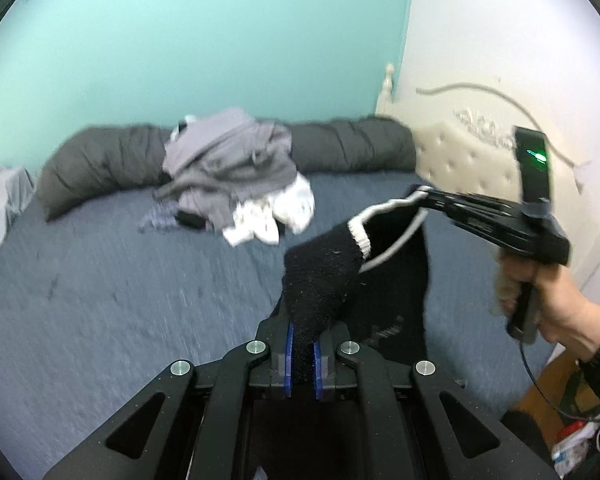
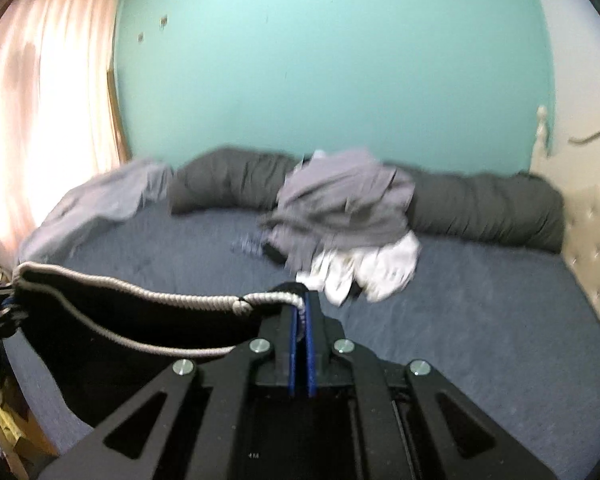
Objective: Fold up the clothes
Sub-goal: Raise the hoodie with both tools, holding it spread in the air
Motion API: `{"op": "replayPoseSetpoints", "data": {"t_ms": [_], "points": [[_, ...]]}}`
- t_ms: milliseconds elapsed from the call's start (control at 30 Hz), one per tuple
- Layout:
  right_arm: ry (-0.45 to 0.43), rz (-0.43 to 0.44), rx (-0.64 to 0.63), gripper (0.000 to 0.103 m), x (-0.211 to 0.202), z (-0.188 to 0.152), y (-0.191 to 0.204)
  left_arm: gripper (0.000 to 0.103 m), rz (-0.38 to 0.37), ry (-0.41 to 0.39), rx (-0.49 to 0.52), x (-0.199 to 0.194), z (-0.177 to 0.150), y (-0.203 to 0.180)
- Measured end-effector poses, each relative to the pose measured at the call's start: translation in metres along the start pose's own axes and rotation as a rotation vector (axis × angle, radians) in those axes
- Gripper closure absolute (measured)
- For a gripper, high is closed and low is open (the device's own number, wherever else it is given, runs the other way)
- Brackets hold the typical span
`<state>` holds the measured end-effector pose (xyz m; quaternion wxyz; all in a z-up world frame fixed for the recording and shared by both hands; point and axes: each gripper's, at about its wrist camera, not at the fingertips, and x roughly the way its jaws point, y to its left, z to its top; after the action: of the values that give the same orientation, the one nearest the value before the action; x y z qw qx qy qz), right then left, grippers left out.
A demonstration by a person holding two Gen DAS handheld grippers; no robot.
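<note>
A black knit garment [image 1: 324, 272] with a white trimmed edge hangs stretched in the air over the blue bed [image 1: 100, 280]. My left gripper [image 1: 303, 332] is shut on its fuzzy black end. My right gripper [image 1: 424, 191], held by a hand [image 1: 548, 292], is clamped on the white-trimmed edge. From the right wrist view, the right gripper [image 2: 300, 308] pinches that trim, the garment [image 2: 100, 320] sags away to the left, and the left gripper [image 2: 8, 304] holds the far corner at the frame's edge.
A heap of grey and white clothes [image 1: 236, 168] [image 2: 340, 208] lies mid-bed against a rolled dark grey duvet [image 1: 112, 164]. A pale garment [image 2: 100, 200] lies at the bed's left end near a curtain [image 2: 40, 100]. A cream headboard [image 1: 460, 152] bounds the right side.
</note>
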<state>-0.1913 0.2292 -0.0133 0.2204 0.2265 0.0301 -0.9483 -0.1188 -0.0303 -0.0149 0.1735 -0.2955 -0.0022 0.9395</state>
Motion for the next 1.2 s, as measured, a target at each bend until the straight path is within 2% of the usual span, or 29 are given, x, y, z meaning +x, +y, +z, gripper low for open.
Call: {"op": "replayPoseSetpoints", "data": {"t_ms": [333,600,800,1067,1200], "points": [[-0.200,-0.036,-0.051,0.100,-0.122,0.113,0.005,0.097,0.048,-0.184,0.051,-0.086,0.118,-0.026],[-0.287,-0.060,-0.104,0.100,-0.192,0.169,0.016,0.097,0.051,-0.287,0.083,-0.147,0.186,-0.048],[-0.317,-0.060,-0.109,0.100,-0.224,0.181,0.019,0.097,0.055,-0.337,0.106,-0.180,0.203,-0.064],[-0.325,-0.063,-0.112,0.100,-0.251,0.181,0.030,0.097,0.081,-0.362,0.123,-0.207,0.201,-0.075],[-0.298,-0.064,-0.101,0.100,-0.250,0.183,0.032,0.097,0.072,-0.315,0.110,-0.183,0.196,-0.067]]}}
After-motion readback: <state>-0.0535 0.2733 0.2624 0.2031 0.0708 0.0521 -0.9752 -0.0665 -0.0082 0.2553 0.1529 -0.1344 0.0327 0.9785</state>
